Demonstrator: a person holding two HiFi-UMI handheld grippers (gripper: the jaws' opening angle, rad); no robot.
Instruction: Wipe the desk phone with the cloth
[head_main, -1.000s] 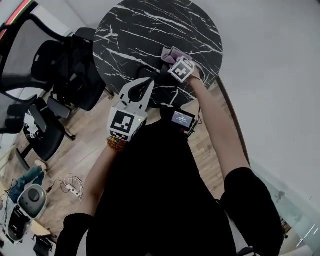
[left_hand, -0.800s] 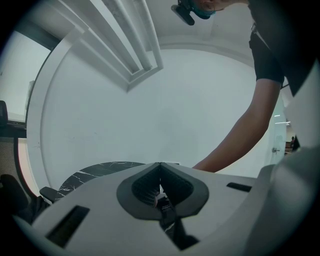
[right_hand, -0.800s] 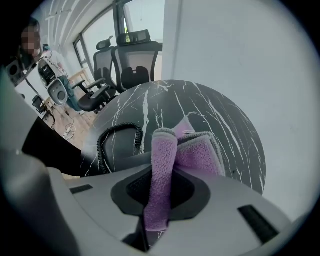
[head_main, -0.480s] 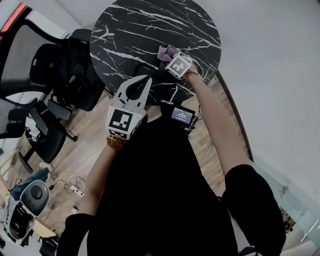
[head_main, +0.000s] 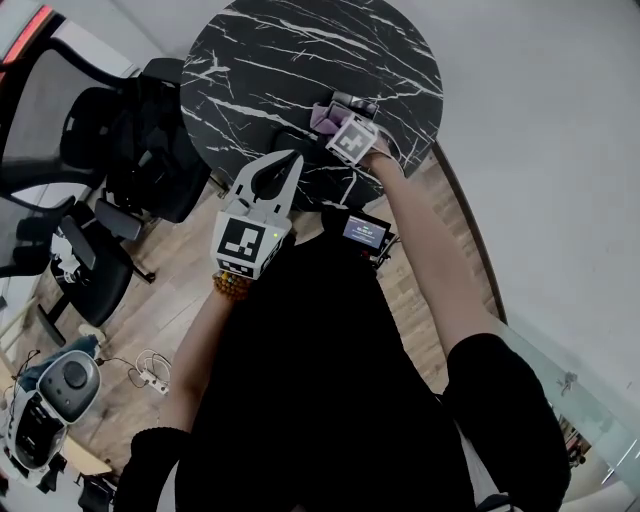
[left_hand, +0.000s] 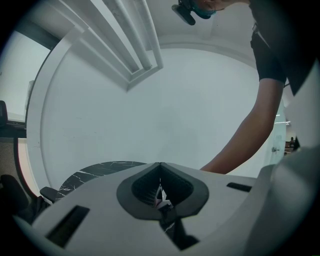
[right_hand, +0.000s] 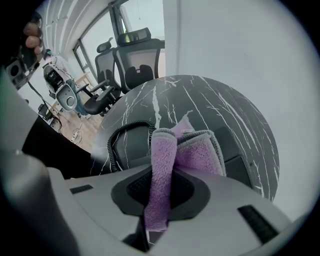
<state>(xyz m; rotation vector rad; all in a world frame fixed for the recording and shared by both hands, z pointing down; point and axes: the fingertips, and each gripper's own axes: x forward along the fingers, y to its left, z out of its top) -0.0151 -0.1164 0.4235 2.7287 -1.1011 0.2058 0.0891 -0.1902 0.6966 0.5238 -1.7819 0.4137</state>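
Marble table (head_main: 300, 40): right gripper (right_hand: 161, 175) jaws pinch cloth (right_hand: 197, 152), seemingly touching desk phone (right_hand: 132, 145); left gripper (left_hand: 160, 172) jaws pressed together.

I had two tools: my left gripper (head_main: 287, 162) and my right gripper (right_hand: 160, 186). Ahead of them I counted one round table (head_main: 300, 50), one purple cloth (right_hand: 162, 165) and one phone (right_hand: 236, 150). Left of them stood three black chairs (head_main: 150, 150).

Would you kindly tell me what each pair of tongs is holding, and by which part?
The right tongs clamp the purple cloth by a bunched fold; the left tongs are shut, holding nothing.
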